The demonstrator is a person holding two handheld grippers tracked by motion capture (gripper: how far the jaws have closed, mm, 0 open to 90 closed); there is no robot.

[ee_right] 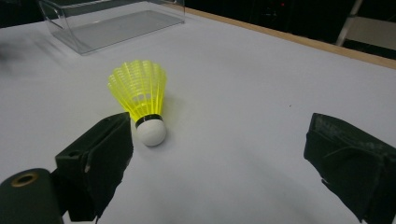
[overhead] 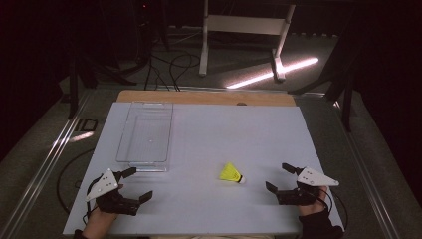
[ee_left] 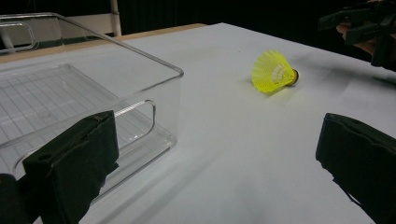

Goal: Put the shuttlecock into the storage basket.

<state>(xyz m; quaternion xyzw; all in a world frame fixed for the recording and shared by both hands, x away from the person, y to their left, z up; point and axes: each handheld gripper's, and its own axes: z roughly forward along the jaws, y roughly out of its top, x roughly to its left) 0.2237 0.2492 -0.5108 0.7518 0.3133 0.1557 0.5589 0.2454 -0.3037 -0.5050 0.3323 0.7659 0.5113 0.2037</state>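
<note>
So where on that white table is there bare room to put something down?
Most of the white table is bare: the whole stretch right of the clear plastic bin, up to the far wooden edge. The near edge is busier: the yellow plastic shuttlecock lies between the left gripper and the right gripper, closer to the right one.

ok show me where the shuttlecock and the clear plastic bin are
shuttlecock (ee_right: 138, 88), right gripper view, on its yellow skirt.
clear plastic bin (overhead: 133, 165), high view, on its near rim.
</note>
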